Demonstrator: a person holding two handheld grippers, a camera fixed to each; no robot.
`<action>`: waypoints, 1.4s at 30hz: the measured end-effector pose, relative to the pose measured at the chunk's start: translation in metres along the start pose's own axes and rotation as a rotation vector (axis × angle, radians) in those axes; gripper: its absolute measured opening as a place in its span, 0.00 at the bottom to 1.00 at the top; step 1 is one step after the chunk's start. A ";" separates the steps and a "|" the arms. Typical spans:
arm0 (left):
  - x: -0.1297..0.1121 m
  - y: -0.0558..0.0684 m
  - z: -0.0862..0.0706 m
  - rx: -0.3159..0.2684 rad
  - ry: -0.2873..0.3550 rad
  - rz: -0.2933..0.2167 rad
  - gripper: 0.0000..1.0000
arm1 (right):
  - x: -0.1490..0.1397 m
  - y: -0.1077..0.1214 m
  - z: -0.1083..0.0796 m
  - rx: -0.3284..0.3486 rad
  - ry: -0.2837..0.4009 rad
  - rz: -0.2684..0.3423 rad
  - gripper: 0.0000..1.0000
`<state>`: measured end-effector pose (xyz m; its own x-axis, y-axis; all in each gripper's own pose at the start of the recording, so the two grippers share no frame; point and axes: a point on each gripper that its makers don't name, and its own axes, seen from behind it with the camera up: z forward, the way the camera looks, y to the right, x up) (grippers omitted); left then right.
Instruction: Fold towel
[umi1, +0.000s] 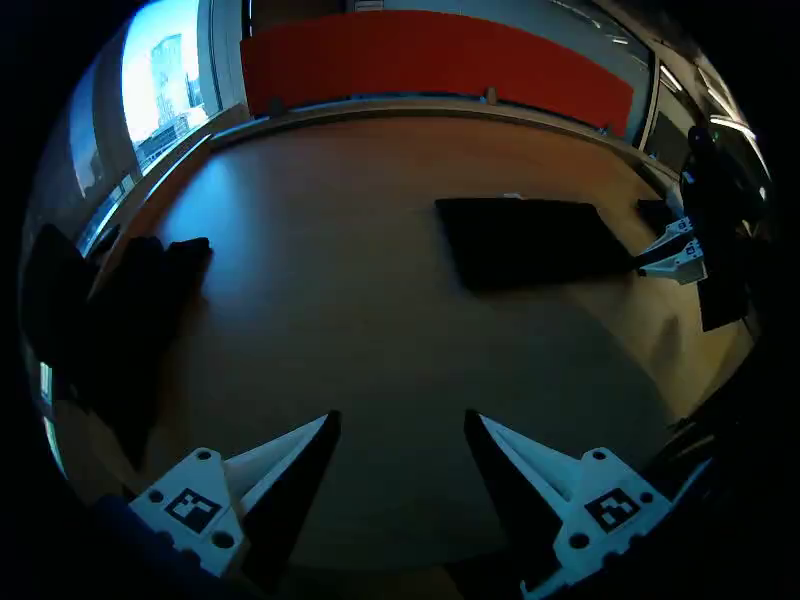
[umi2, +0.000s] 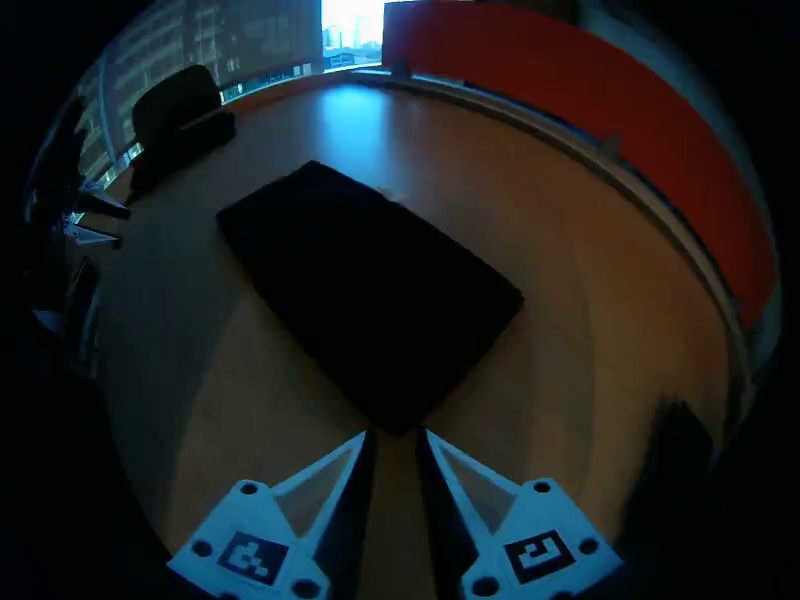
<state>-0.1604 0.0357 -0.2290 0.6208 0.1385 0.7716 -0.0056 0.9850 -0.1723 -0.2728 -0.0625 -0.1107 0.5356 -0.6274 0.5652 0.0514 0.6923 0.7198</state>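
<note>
We see a wide wooden table taking up most of both views, its surface dim and shaded blue. A long red partition runs behind its far edge, its right end cut off in the right gripper view. A bright window lies to the left, washed out so that little beyond it is readable.

The towel is a flat dark rectangle lying on the table. It is so dark that we cannot make out any folds or texture. In the left gripper view it lies well ahead and to the right.

A dark chair stands at the table's left side, mostly silhouette. At the right edge of the left gripper view a dark figure is too shadowed to make out.

The left gripper hovers over bare wood with its fingers spread wide and nothing between them.

The right gripper has its fingers drawn close, with a narrow strip of table showing between them. The towel's near corner lies just ahead of the tips. We cannot tell whether they touch it.
</note>
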 end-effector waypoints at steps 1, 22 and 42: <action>0.000 0.000 0.000 0.000 0.000 0.000 0.92 | 0.000 0.000 0.000 0.002 0.000 -0.002 0.25; 0.000 0.000 0.000 -0.001 0.007 0.000 0.92 | 0.031 0.005 -0.010 -0.022 0.060 -0.033 0.03; 0.002 0.006 -0.003 -0.009 0.020 -0.001 0.92 | 0.141 0.001 -0.039 -0.043 0.210 -0.198 0.03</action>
<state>-0.1571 0.0417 -0.2308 0.6366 0.1356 0.7592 0.0018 0.9842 -0.1773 -0.1644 -0.1362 -0.0457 0.6744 -0.6671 0.3165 0.2056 0.5814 0.7872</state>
